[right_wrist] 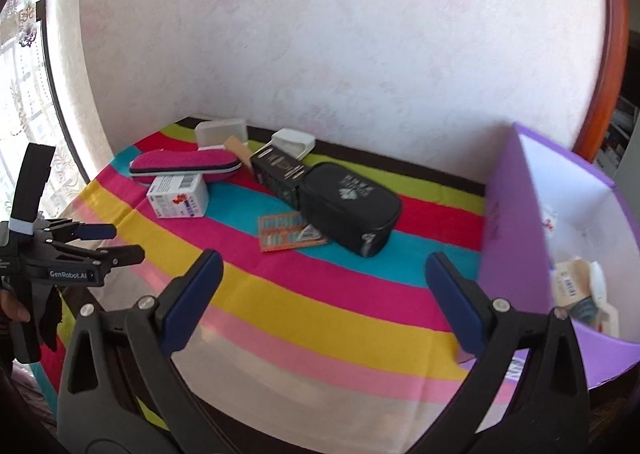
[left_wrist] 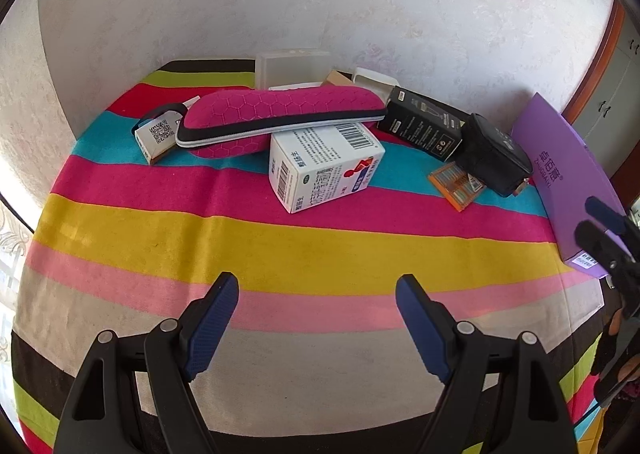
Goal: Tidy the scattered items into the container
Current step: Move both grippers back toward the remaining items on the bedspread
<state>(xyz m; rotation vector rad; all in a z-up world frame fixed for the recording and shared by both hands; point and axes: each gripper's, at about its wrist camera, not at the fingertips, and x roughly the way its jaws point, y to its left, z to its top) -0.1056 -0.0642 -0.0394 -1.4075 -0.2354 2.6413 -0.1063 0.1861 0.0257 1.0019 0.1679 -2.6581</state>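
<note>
Scattered on the striped cloth lie a pink glasses case (left_wrist: 280,118) (right_wrist: 186,166), a white medicine box (left_wrist: 324,166) (right_wrist: 178,196), a black carton (left_wrist: 424,126) (right_wrist: 280,174), a black zip pouch (left_wrist: 492,154) (right_wrist: 348,206), an orange blister pack (left_wrist: 456,184) (right_wrist: 288,232) and a small QR-code box (left_wrist: 158,136). The purple container (left_wrist: 568,182) (right_wrist: 516,222) stands at the right with a few items inside. My left gripper (left_wrist: 316,288) (right_wrist: 116,244) hovers open and empty over the pale stripes near the front. My right gripper (right_wrist: 324,260) (left_wrist: 600,222) is open wide and empty beside the container's near corner.
A translucent plastic box (left_wrist: 292,68) (right_wrist: 220,132) and a white tray (left_wrist: 372,76) (right_wrist: 292,142) sit against the back wall. The table's front edge (left_wrist: 280,426) lies under the grippers. A window is at the left, a wooden door frame (right_wrist: 616,54) at the right.
</note>
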